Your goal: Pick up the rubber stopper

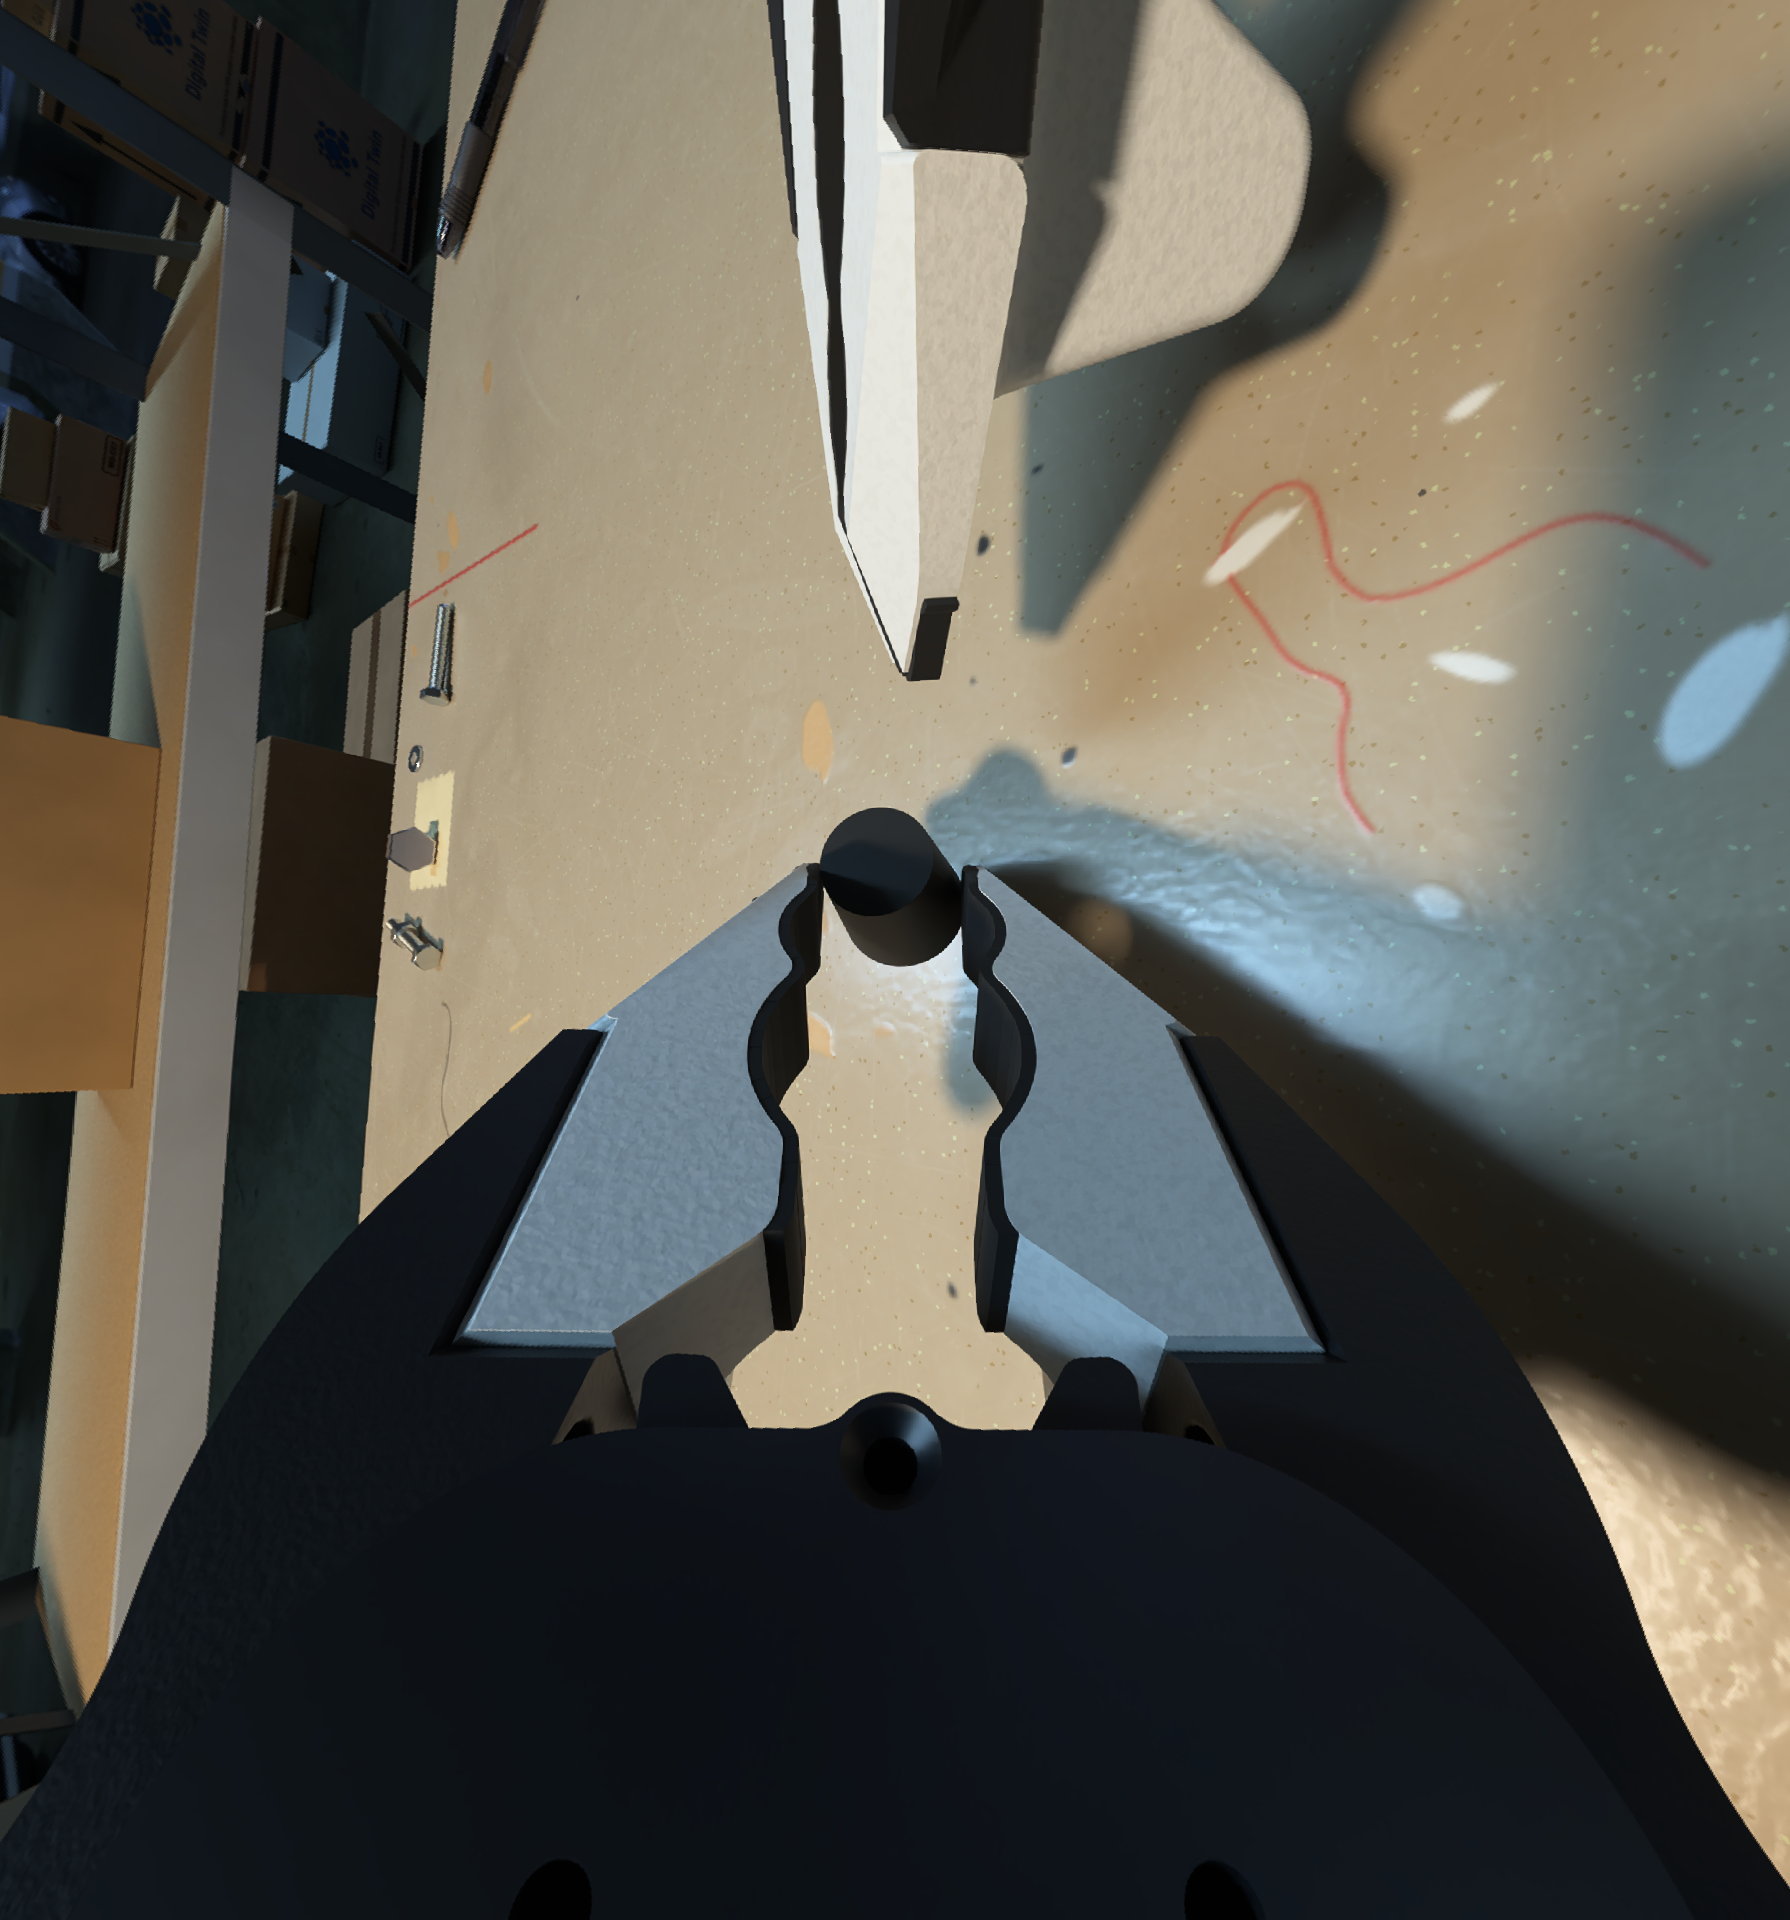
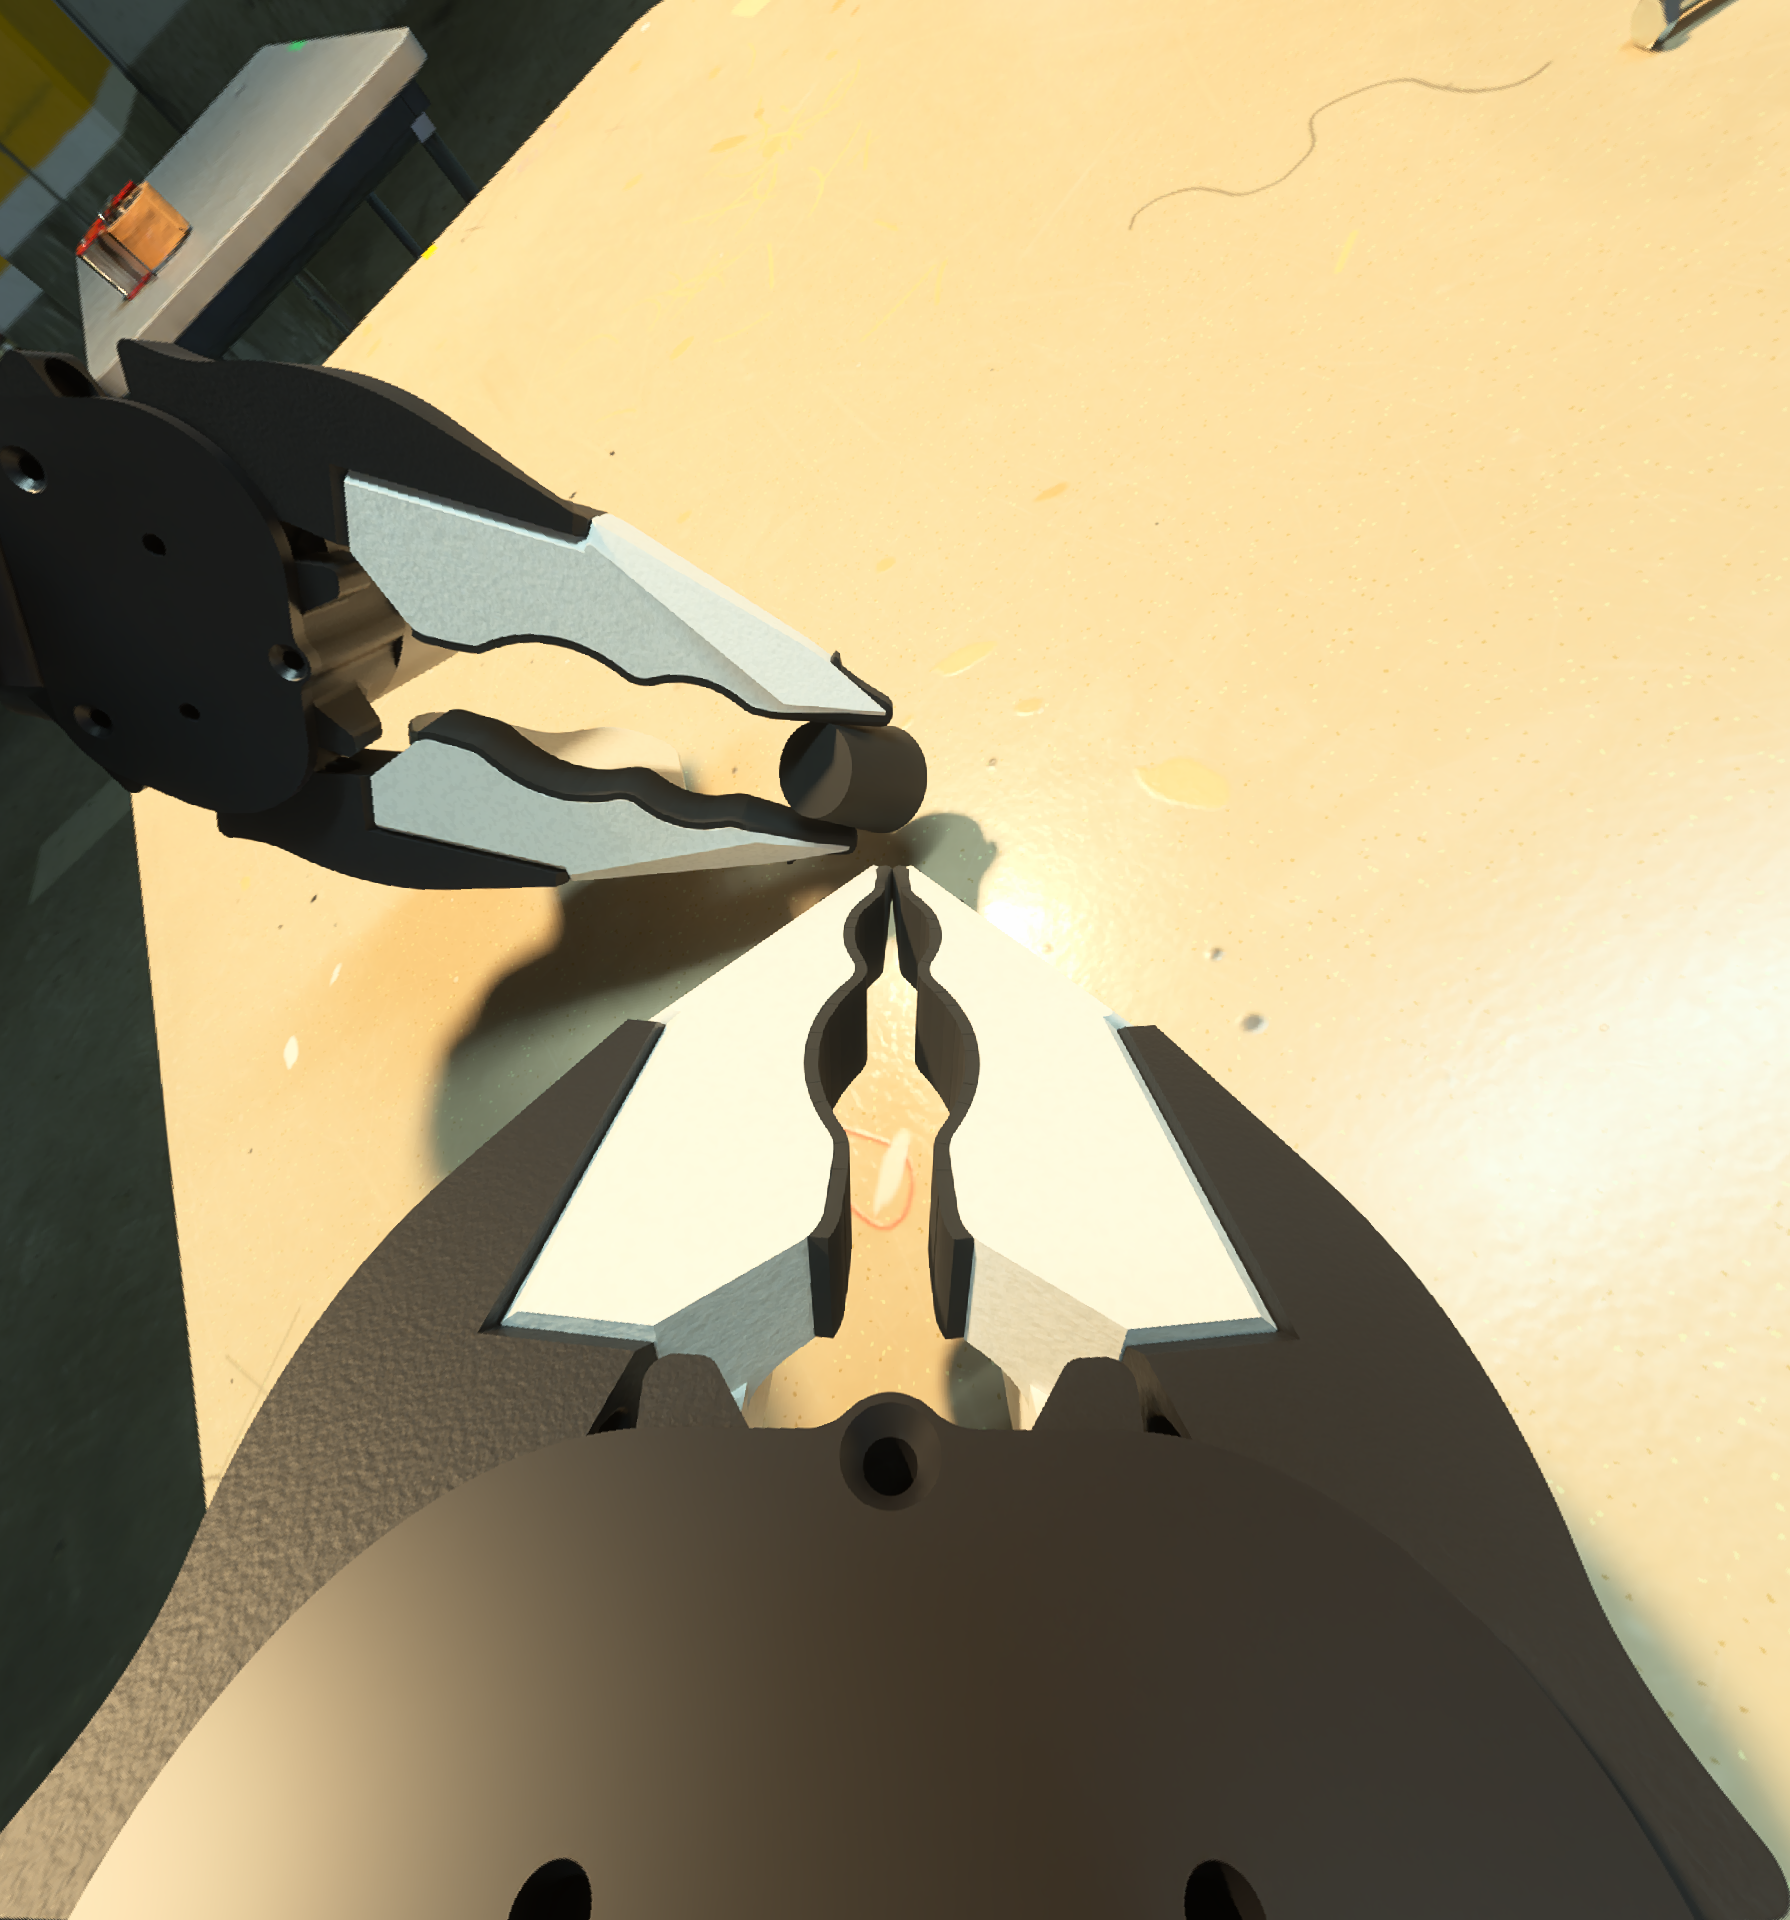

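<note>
Tan scuffed bench (image 2: 1390, 520), L tongs (image 1: 891, 883) pinching rubber stopper (image 1: 886, 894), R tongs (image 2: 889, 878) closed empty, shelving w/ boxes (image 1: 330, 145) behind

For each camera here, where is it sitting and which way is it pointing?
Left wrist view: on the left gripper, facing along its jaws down at the tan tabletop; they clamp the small dark cylindrical rubber stopper.
Right wrist view: on the right gripper, jaws closed and empty, facing the stopper.
Shared: stopper, both grippers, tabletop.
</note>
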